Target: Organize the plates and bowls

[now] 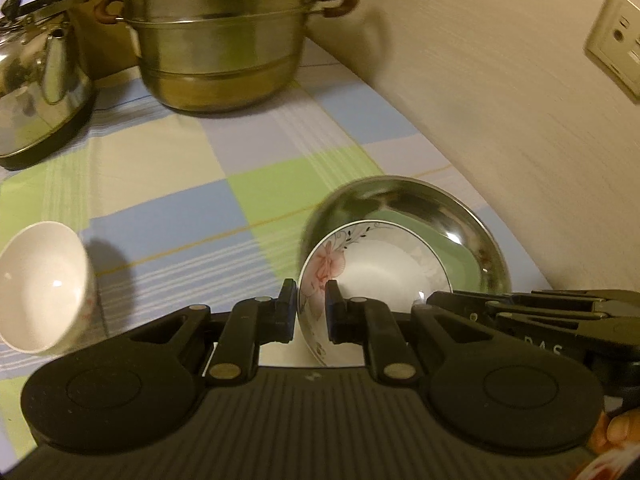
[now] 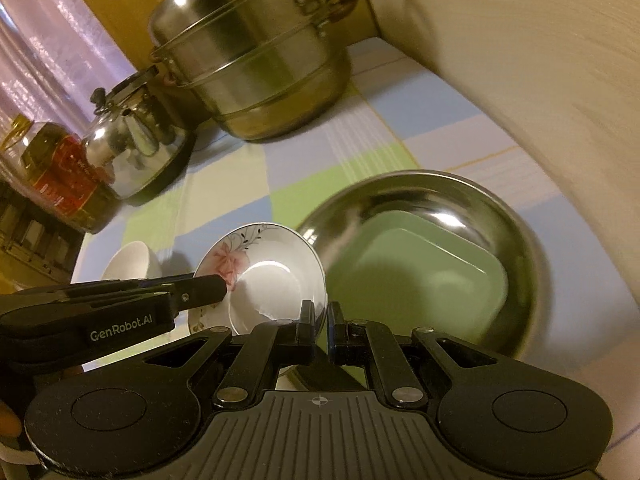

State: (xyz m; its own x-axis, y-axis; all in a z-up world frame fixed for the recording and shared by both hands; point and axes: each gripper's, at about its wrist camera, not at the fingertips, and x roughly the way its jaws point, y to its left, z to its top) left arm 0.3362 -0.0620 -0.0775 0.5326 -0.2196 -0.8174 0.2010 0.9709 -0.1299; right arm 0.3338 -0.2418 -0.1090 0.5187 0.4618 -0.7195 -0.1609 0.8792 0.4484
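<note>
A white dish with a pink flower print (image 1: pixel 380 272) is held tilted above the checked tablecloth, in front of a steel basin (image 1: pixel 464 216). My left gripper (image 1: pixel 310 308) is shut on its left rim. In the right wrist view my right gripper (image 2: pixel 321 318) is shut on the right rim of the same flowered dish (image 2: pixel 264 276). The left gripper (image 2: pixel 220 286) comes in from the left there. A green square plate (image 2: pixel 420 280) lies inside the steel basin (image 2: pixel 500 204). A plain white bowl (image 1: pixel 44 284) stands on the cloth to the left.
A stacked steel steamer pot (image 1: pixel 216 48) and a kettle (image 1: pixel 36 76) stand at the back. An oil bottle (image 2: pixel 56 176) is at the far left. A wall (image 1: pixel 500 100) with a socket (image 1: pixel 616 44) runs along the right side, close behind the basin.
</note>
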